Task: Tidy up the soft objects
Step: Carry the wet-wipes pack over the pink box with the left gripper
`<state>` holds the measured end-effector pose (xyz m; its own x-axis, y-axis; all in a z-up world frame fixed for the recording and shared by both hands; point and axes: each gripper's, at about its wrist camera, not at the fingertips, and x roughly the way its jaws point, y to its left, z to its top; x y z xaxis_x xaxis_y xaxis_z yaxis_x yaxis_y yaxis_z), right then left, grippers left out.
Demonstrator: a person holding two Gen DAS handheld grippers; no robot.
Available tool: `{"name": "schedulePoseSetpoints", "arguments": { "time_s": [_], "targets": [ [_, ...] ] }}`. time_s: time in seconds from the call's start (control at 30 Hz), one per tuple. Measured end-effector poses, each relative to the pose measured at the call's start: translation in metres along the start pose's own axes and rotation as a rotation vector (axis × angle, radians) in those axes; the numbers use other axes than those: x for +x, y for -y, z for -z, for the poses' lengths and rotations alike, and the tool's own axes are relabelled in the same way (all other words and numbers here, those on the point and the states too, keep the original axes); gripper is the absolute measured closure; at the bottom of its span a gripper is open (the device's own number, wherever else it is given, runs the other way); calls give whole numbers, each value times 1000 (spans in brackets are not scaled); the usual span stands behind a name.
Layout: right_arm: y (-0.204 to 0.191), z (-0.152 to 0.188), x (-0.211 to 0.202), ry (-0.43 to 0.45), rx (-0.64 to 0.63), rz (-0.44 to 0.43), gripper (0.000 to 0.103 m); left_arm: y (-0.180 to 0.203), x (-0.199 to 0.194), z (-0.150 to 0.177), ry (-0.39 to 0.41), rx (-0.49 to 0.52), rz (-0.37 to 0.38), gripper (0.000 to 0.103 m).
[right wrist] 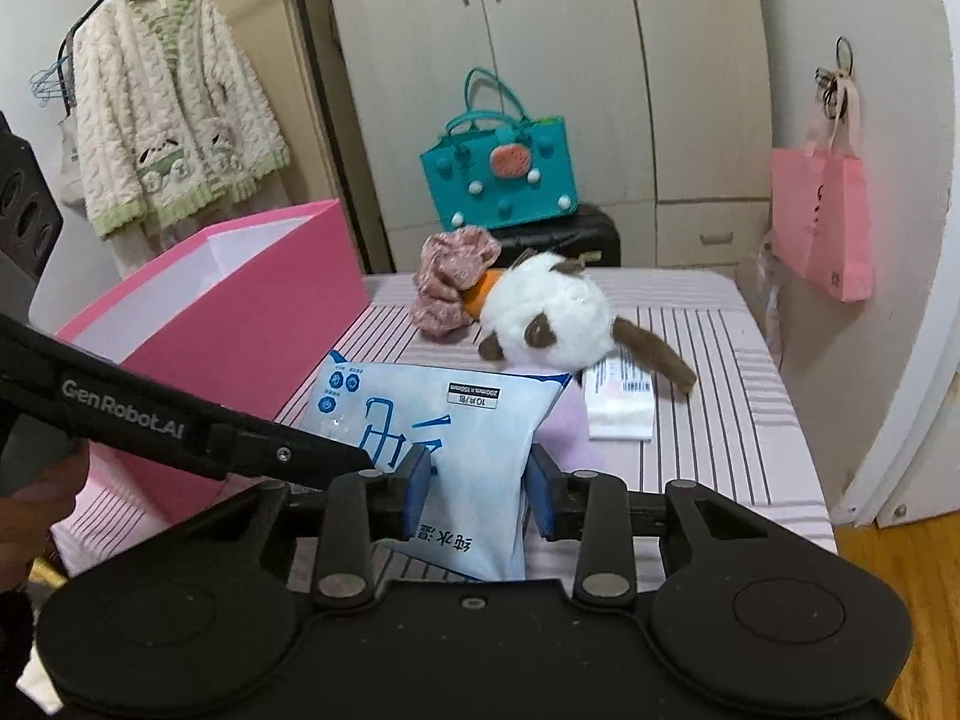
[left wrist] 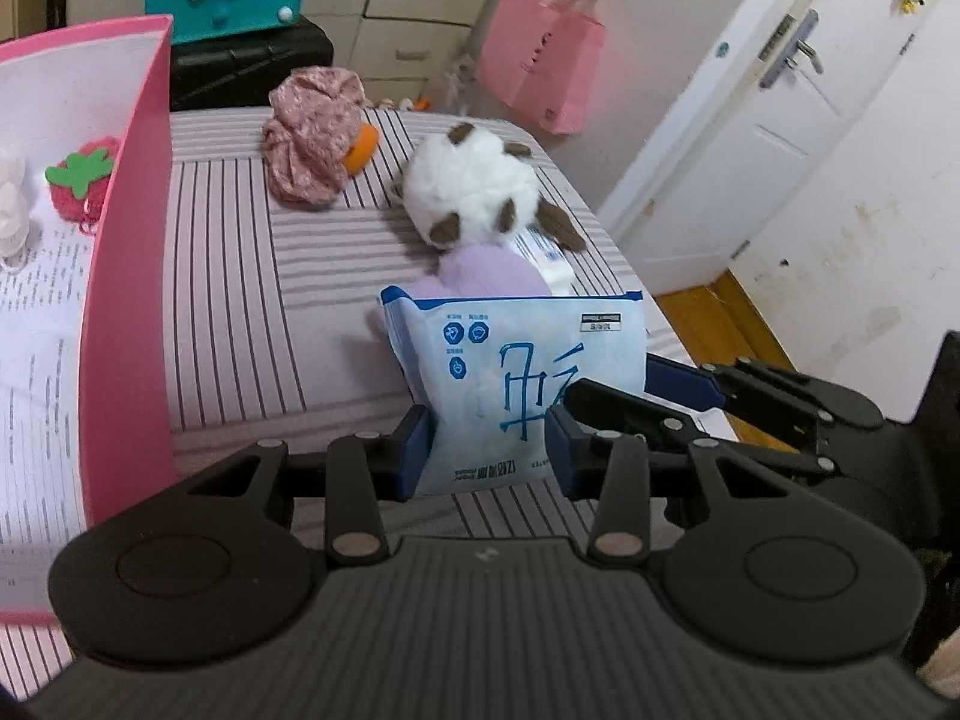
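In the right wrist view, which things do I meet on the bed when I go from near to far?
Blue wipes pack held in the right claw → white tissue pack → white and brown plush toy → pink floral fabric toy.

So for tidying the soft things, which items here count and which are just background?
Job:
- blue wipes pack, gripped by left gripper and right gripper
- white plush
- floral fabric toy
- pink box

Background:
- teal bag
- pink hanging bag
- cardigan
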<state>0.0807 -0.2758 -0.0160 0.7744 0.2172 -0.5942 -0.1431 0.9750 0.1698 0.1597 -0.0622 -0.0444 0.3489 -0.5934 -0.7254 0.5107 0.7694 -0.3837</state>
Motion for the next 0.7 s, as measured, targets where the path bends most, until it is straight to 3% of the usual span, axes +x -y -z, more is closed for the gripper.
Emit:
{"name": "schedulePoseSetpoints", "arguments": {
  "time_s": [0.3,0.7],
  "targets": [
    [-8,-1,-14,-150,-21,-75,58,5,-15,21,-129,-3,29,63],
    [-41,-1,-30,-279,-67,-208,55,3,-67,44,-159,23,-31,63]
  ]
}}
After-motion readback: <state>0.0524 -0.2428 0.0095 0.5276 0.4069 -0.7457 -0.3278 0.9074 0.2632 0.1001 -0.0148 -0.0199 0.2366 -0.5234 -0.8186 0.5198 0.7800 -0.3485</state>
